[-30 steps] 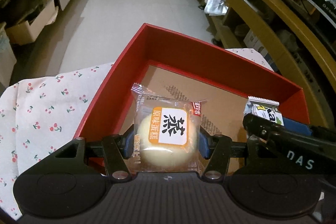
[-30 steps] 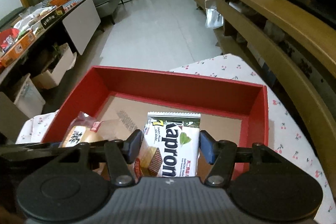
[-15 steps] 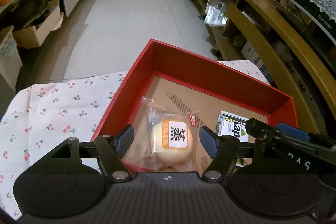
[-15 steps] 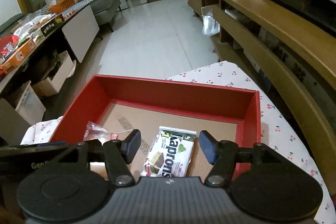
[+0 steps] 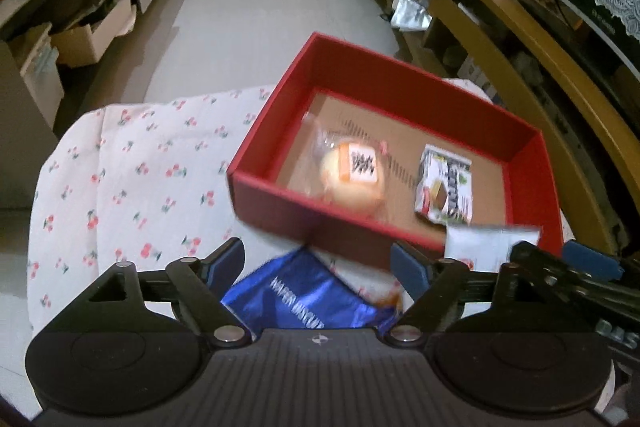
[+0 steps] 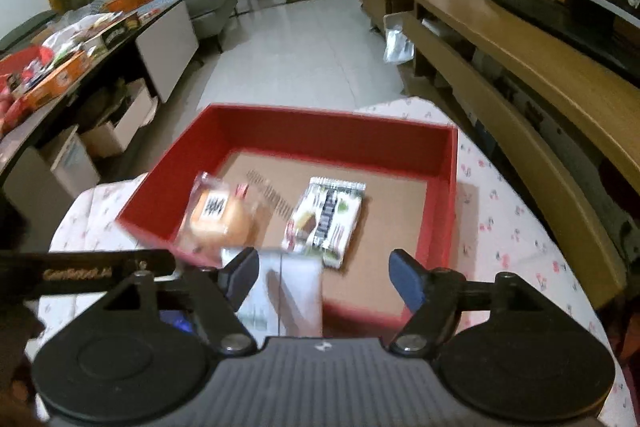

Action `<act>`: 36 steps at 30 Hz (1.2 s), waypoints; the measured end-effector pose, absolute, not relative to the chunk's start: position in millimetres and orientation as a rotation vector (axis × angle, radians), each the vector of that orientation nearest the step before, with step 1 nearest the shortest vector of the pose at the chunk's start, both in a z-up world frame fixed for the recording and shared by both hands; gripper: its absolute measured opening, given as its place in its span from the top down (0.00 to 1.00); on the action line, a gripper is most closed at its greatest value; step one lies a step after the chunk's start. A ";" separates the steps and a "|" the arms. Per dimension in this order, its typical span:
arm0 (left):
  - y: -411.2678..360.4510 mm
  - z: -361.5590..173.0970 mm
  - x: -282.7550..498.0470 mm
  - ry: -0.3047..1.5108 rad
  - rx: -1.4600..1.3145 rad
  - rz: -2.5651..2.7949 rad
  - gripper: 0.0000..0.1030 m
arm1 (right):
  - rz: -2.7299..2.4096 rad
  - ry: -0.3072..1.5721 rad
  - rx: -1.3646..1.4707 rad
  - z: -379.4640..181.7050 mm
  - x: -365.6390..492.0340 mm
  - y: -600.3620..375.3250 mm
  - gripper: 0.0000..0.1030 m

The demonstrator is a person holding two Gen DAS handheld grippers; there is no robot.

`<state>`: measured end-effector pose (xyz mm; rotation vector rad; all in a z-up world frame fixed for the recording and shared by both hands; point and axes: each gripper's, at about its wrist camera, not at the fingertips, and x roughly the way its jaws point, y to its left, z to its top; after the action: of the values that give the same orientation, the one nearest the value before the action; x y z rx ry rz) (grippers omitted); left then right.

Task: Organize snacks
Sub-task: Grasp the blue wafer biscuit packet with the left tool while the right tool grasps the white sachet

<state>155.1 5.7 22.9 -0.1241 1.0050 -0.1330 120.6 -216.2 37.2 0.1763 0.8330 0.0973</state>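
Observation:
A red box (image 5: pixel 272 183) (image 6: pixel 444 211) with a brown floor sits on the cherry-print cloth. In it lie a round cake packet (image 5: pixel 354 175) (image 6: pixel 218 213) on the left and a wafer packet (image 5: pixel 446 183) (image 6: pixel 326 219) on the right. My left gripper (image 5: pixel 318 263) is open and empty, pulled back before the box, above a blue snack packet (image 5: pixel 304 297). My right gripper (image 6: pixel 324 273) is open and empty, above a white packet (image 6: pixel 286 293) (image 5: pixel 488 247) at the box's near wall.
The cherry-print cloth (image 5: pixel 120 187) covers the small table, with its edge on the left. A long wooden bench (image 6: pixel 540 75) runs along the right. Cluttered shelves and cardboard boxes (image 6: pixel 116 127) stand on the left, tiled floor (image 6: pixel 296 63) beyond.
Both grippers let go of their packets, which now lie in the box, and drew back toward me. The blue and white packets have come into view below them.

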 end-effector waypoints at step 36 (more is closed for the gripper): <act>15.8 -30.6 152.8 1.190 -0.199 -0.041 0.24 | 0.213 1.002 0.055 -0.5 104.2 -192.9 0.60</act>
<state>152.8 15.8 -30.6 -0.1987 1.1898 -0.0413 104.2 -192.9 -0.5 0.0546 1.0016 0.2128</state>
